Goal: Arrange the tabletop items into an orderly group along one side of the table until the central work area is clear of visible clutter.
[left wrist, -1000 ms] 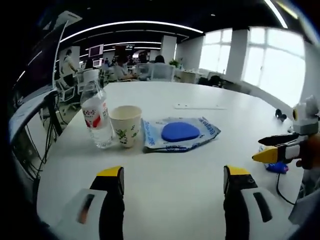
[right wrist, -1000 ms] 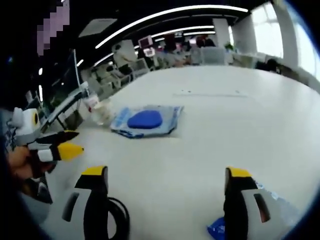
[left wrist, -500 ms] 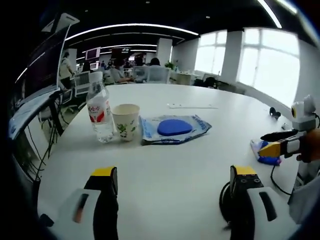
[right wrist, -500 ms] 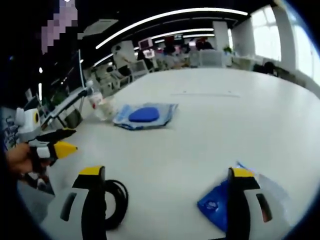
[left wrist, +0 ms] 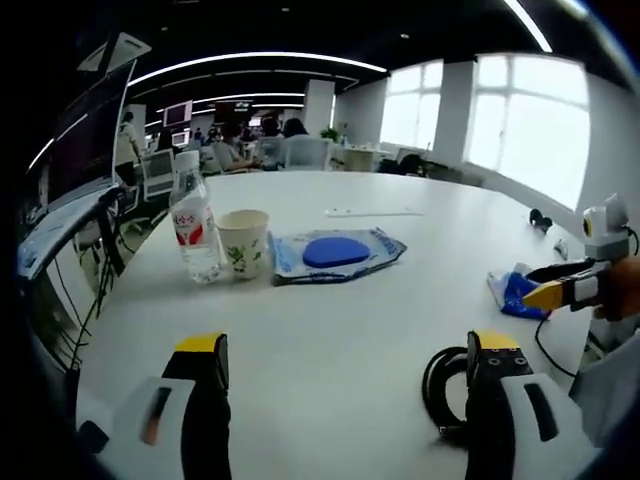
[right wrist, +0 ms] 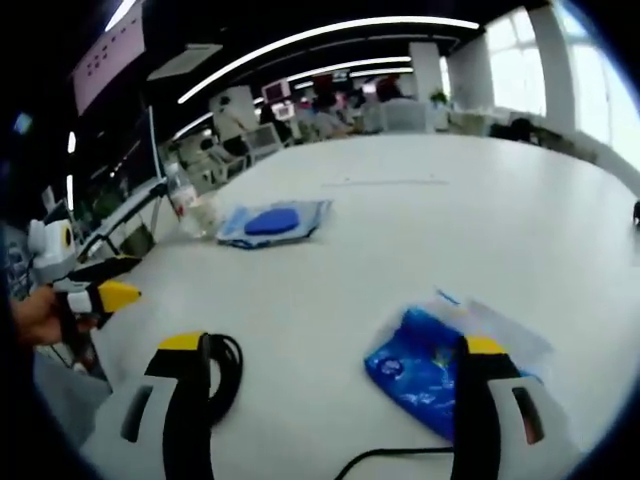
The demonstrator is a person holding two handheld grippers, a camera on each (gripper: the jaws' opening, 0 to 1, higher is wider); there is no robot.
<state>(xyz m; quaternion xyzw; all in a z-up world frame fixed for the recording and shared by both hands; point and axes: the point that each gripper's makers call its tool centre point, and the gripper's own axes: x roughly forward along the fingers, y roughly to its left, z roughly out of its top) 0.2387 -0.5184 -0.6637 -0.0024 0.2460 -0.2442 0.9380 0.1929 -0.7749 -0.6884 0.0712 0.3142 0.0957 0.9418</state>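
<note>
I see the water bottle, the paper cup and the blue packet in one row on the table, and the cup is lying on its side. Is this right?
Not quite: the paper cup stands upright, mouth up, as the left gripper view shows. The rest holds: water bottle, cup and blue packet sit in one row on the table.

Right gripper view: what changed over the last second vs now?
Both cameras pulled back, bringing the crinkled blue plastic packet and coiled black cable into sight. Right gripper stays open and empty, as does left gripper. Clear water bottle, paper cup and blue-pad pouch kept their arrangement.
</note>
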